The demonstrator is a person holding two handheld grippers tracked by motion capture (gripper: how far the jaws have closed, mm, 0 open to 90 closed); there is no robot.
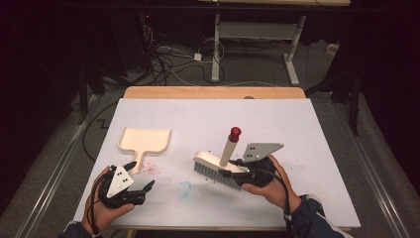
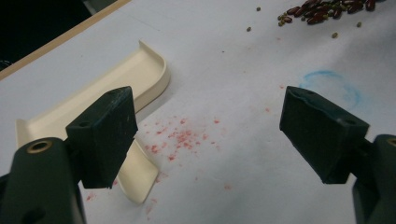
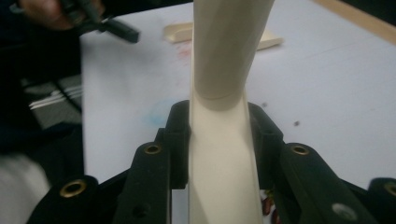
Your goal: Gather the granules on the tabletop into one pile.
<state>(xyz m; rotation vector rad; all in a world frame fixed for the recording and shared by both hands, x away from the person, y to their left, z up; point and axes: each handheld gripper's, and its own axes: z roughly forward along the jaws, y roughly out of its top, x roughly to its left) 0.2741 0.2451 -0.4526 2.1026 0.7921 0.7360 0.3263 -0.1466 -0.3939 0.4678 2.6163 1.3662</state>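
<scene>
Meanwhile my right gripper (image 1: 236,168) clamps the brush (image 1: 218,169) handle, bristles on the counter (image 1: 297,129) right of centre, while my left gripper (image 1: 138,176), jaws wide and empty, lines up on the dustpan (image 1: 144,140) handle at near left.

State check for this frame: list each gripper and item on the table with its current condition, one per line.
Left gripper: open, holding nothing, beside the dustpan handle.
Right gripper: shut on the brush handle.
Brush: bristles down on the table, handle tilted upward.
Dustpan: flat on the table, ungripped.
Beans: scattered loose on the table.
Table: marked with red specks and a blue ring.
</scene>
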